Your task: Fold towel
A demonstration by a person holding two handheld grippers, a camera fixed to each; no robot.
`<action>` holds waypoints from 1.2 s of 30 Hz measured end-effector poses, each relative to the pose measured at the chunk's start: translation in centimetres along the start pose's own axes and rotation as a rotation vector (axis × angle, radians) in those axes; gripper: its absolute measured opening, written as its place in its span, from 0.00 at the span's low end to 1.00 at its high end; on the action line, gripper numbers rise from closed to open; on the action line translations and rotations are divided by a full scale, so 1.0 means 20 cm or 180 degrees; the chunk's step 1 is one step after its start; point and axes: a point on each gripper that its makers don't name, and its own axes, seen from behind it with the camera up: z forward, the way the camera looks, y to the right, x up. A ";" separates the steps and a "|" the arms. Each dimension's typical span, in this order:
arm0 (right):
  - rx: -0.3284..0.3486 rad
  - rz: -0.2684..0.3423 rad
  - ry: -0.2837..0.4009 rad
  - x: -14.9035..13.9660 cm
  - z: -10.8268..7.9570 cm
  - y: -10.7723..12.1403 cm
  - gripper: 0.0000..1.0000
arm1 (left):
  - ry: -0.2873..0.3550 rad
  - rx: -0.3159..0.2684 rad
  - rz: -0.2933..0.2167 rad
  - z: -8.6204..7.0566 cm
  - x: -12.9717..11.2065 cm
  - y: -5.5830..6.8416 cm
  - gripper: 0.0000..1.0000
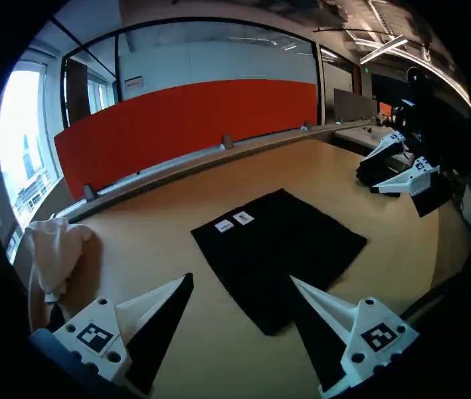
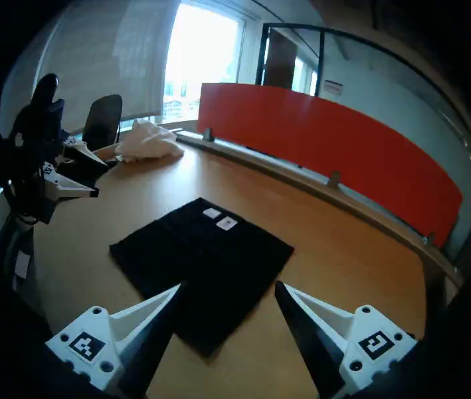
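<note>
A black towel (image 1: 278, 249) lies folded flat on the wooden table (image 1: 169, 226), with two small white tags on its top. My left gripper (image 1: 242, 282) hovers open above its near edge, holding nothing. In the right gripper view the same towel (image 2: 202, 263) lies in front of my right gripper (image 2: 228, 289), which is open and empty over the towel's near corner. The right gripper (image 1: 394, 169) also appears at the far right of the left gripper view, across the towel. The left gripper (image 2: 79, 173) appears at the left of the right gripper view.
A crumpled white cloth (image 1: 52, 249) lies at the table's left end, also seen as a white cloth (image 2: 149, 143) near the window. A red divider panel (image 1: 188, 123) runs along the table's far edge. Dark office chairs (image 2: 102, 120) stand behind the table end.
</note>
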 end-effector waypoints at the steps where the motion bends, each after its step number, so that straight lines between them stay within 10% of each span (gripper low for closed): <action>1: 0.0010 -0.0006 -0.0025 -0.02 0.01 -0.01 1.00 | -0.0020 -0.0013 0.0004 0.01 -0.02 0.01 0.96; 36: 0.0330 -0.0009 -0.0758 -0.61 0.26 -0.18 0.99 | -0.0752 -0.0386 0.0070 0.29 -0.57 0.18 0.96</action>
